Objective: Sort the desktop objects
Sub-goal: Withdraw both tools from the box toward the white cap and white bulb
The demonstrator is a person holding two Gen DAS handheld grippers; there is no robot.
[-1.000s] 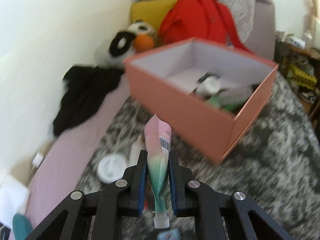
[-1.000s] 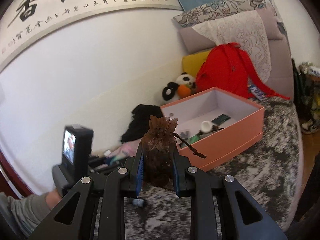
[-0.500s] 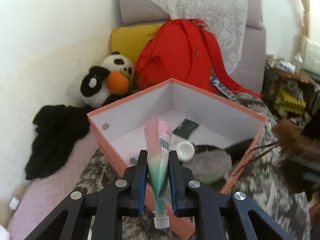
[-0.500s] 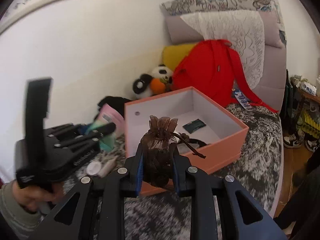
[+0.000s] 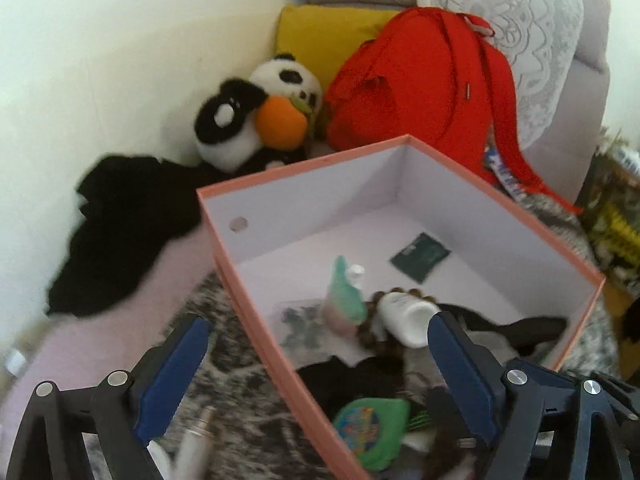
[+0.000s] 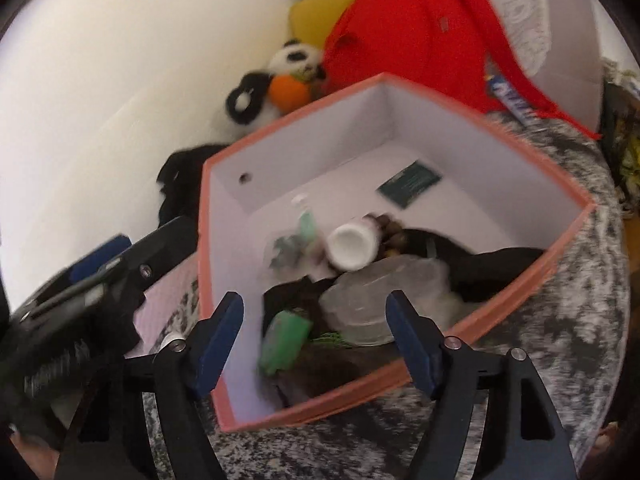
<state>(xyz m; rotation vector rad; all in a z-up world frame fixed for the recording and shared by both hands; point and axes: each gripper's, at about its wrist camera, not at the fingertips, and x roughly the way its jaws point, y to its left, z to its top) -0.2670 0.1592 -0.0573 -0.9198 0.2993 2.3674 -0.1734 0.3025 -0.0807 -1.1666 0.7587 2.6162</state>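
Left gripper: jaws spread wide, nothing between them, poised over the near-left wall of the pink box; right gripper: likewise spread and empty, hanging above the box's near corner, so both sit as one would expect just over a drop point. Pink box, count one, open-topped, standing on the grey mottled blanket rather than any tabletop; it serves as the collecting bin, which is presumably why the small items cluster at its near end. Contents, counted where legible: one pink-and-green tube lying tilted with its cap towards the far wall; one white bottle on its side, touching a brown bead bracelet; one dark green card flat and apart near the far wall; one green pouch at the near edge; one clear lidded container; dark fabric pieces, number not tellable. Outside the box, by its left wall: pale items, blurred, count uncertain. Background, unsorted: one panda plush, one red backpack
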